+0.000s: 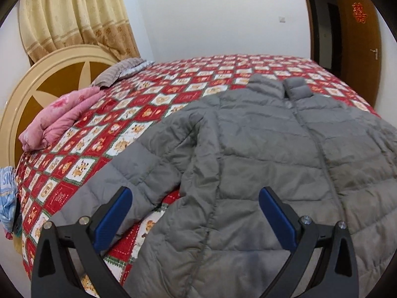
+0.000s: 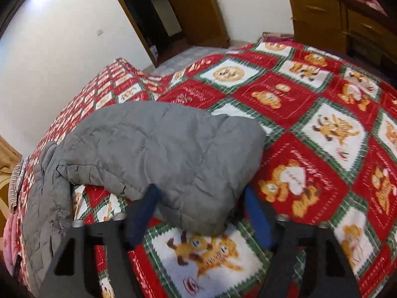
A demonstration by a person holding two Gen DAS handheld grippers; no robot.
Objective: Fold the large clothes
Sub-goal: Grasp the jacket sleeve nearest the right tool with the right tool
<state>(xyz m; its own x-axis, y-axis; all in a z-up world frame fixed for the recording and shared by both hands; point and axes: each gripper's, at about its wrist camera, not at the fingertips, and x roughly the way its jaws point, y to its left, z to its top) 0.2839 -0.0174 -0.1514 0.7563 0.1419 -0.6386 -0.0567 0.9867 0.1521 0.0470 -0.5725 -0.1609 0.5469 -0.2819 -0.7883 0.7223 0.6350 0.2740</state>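
Right wrist: fingers [image 2: 255,213] spread around jacket sleeve [image 2: 173,149]

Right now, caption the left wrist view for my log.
Open left gripper hovers over a grey puffer jacket spread front-up on a red cartoon-print bedspread.

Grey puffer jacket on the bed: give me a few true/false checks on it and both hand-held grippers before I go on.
1. The grey puffer jacket lies front up on the red patterned bedspread. True.
2. The left hand-held gripper is clamped on the jacket's hem. False: its jaws are wide open and hold nothing.
3. The jacket sleeve lies between the fingers of the right hand-held gripper. True; the jaws look open around it.
4. The jacket is already folded into a neat square. False: the body is spread out flat.
5. A pink quilt sits near the headboard. True.
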